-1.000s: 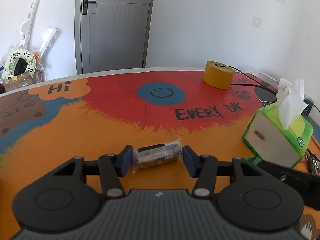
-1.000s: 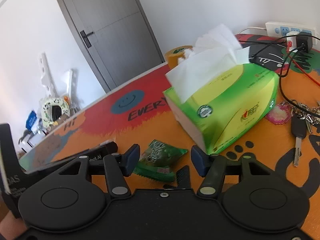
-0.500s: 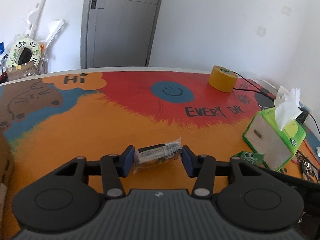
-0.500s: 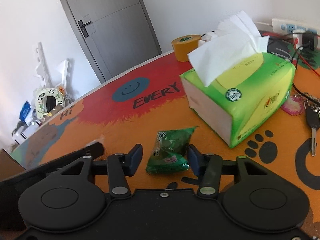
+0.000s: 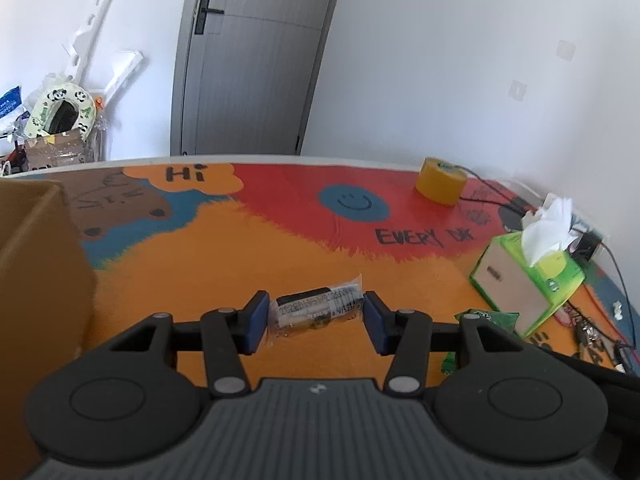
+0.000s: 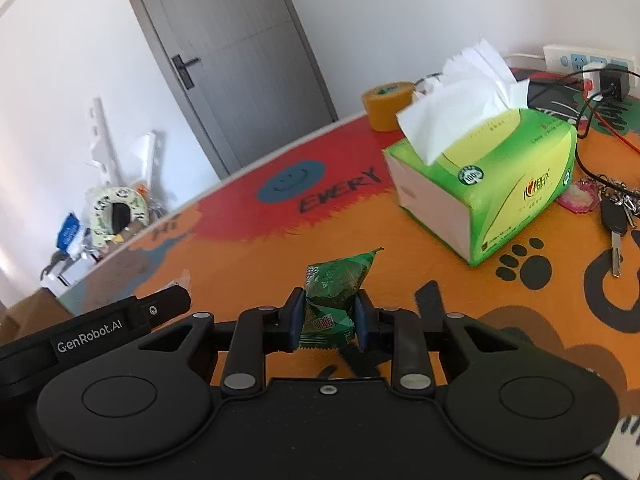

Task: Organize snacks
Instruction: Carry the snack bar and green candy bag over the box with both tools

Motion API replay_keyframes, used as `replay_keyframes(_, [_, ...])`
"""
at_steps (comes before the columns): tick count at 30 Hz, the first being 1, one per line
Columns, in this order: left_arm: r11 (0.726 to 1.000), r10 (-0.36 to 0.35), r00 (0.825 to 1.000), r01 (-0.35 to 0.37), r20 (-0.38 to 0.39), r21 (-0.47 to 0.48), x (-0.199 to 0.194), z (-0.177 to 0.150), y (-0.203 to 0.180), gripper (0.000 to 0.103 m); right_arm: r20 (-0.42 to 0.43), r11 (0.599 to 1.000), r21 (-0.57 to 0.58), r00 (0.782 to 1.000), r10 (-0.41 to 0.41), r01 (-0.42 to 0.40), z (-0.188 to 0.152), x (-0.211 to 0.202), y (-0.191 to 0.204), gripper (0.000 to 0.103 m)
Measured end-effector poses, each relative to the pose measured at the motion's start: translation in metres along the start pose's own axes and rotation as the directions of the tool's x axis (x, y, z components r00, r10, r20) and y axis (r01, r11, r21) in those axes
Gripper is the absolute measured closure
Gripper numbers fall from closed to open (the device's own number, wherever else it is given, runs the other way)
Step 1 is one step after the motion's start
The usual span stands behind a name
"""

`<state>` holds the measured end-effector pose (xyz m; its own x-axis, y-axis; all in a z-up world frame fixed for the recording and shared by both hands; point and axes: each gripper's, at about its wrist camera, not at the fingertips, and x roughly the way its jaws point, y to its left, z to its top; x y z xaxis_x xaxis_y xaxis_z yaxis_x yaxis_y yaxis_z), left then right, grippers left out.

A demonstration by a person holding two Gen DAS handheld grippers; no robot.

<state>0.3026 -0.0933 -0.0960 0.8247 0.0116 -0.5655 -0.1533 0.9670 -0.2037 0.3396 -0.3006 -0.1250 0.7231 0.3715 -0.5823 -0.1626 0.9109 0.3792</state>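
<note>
Cardboard box (image 5: 36, 280) close at left, tissue box (image 6: 492, 184) right, keys (image 6: 616, 216) beyond

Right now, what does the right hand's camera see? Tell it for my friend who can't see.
The right gripper pinches a green snack packet between its fingers, having just been closing on it. Behind it, on a colourful orange and red table, stand a green tissue box and a yellow tape roll.
</note>
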Motion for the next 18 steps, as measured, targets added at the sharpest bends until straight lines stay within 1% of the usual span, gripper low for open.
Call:
replay_keyframes(12, [1.0, -0.012, 0.995, 0.012, 0.102, 0.0, -0.075, 0.004, 0.016, 0.053, 0.085, 0.995, -0.034, 0.992, 0.095, -0.093, -0.006, -0.053, 0.031, 0.076])
replay_keyframes(18, [1.0, 0.009, 0.989, -0.009, 0.147, -0.006, -0.113, 0.008, 0.035, 0.053, 0.112, 0.986, -0.067, 0.981, 0.156, -0.149, -0.009, -0.069, 0.055, 0.076])
